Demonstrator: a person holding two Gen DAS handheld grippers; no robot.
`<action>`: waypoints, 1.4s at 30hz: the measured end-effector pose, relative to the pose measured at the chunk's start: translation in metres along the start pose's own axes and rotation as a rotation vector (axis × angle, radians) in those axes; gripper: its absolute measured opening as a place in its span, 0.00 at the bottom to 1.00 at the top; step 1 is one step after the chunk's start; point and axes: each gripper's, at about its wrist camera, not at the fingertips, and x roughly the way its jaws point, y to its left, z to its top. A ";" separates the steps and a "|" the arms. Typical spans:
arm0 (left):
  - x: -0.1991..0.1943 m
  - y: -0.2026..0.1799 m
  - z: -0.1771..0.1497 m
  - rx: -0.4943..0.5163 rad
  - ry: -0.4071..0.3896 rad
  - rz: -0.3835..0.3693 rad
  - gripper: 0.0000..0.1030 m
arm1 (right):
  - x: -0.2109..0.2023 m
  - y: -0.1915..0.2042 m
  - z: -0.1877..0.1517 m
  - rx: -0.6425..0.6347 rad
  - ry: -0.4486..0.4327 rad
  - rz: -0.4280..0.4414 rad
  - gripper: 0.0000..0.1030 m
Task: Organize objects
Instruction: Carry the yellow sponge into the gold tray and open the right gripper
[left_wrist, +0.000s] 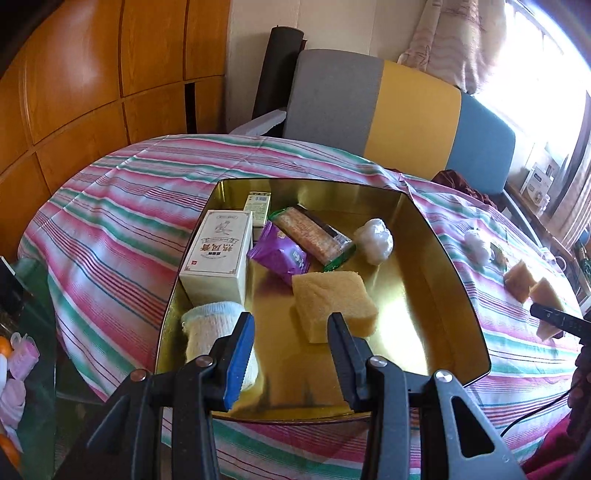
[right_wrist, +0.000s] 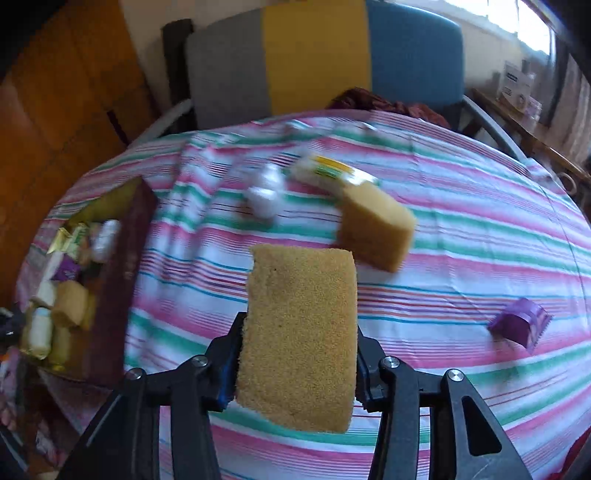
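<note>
My left gripper (left_wrist: 291, 332) is open and empty over the near end of a gold tin tray (left_wrist: 443, 295). The tray holds a yellow sponge (left_wrist: 332, 302), a white box (left_wrist: 218, 254), a purple packet (left_wrist: 280, 254), a wrapped cracker pack (left_wrist: 314, 236), a white plastic wad (left_wrist: 375, 240) and a rolled cloth (left_wrist: 210, 328). My right gripper (right_wrist: 297, 354) is shut on a yellow sponge (right_wrist: 299, 332), held above the striped cloth. On the table lie another sponge (right_wrist: 376, 225), a white wad (right_wrist: 264, 195), a yellow-green packet (right_wrist: 332, 173) and a purple packet (right_wrist: 521, 321).
The round table wears a pink, green and white striped cloth (left_wrist: 110, 229). A grey, yellow and blue chair (left_wrist: 388, 110) stands behind it. Wooden cabinets (left_wrist: 92, 74) are at the left. The tray appears at the left in the right wrist view (right_wrist: 122, 280).
</note>
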 end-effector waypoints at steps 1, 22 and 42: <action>0.000 0.001 0.000 -0.002 0.000 -0.001 0.40 | -0.005 0.015 0.001 -0.017 -0.010 0.022 0.48; 0.000 0.037 -0.004 -0.076 0.007 0.040 0.40 | 0.041 0.239 -0.008 -0.471 0.089 0.411 0.48; 0.002 0.064 -0.005 -0.150 0.004 0.079 0.40 | 0.055 0.243 -0.014 -0.361 0.155 0.530 0.96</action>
